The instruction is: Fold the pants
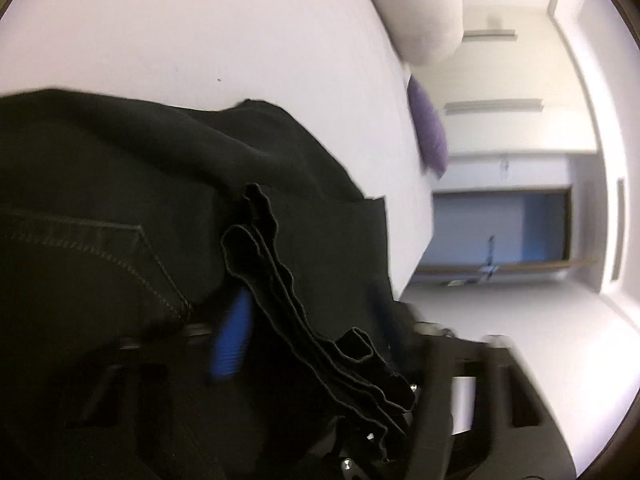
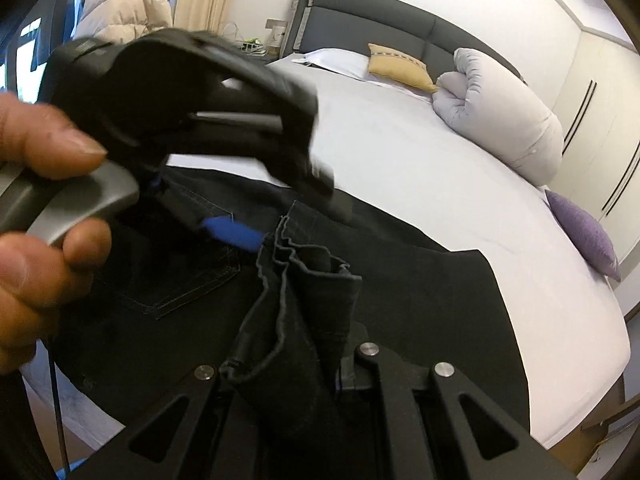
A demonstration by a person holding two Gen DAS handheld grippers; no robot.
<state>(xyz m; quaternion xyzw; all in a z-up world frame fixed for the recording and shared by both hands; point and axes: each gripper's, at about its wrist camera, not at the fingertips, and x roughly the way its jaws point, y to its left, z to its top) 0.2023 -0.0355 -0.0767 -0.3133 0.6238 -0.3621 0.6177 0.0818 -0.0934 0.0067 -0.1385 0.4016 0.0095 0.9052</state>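
Observation:
Black pants [image 2: 420, 292] lie on the white bed [image 2: 420, 168], a stitched back pocket [image 2: 180, 280] facing up. My right gripper [image 2: 286, 376] is shut on a bunch of leg cloth that stands up out of its jaws with the layered hems [image 2: 288, 256] on top; its fingertips are hidden by the cloth. My left gripper [image 2: 292, 216], held by a hand [image 2: 36, 184], reaches in from the left. Its blue pad [image 2: 236, 234] sits beside the hems. In the left wrist view the hem stack [image 1: 304, 308] runs between the spread fingers of the left gripper [image 1: 310, 312], beside the blue pad [image 1: 232, 344], with no squeeze showing.
A rolled white duvet [image 2: 500, 120], a yellow pillow [image 2: 400, 66] and a purple cushion [image 2: 584, 236] lie toward the grey headboard [image 2: 368, 28]. A beige puffer jacket [image 2: 128, 4] hangs at the back left. White wardrobe doors [image 2: 600, 120] stand to the right, past the bed's edge.

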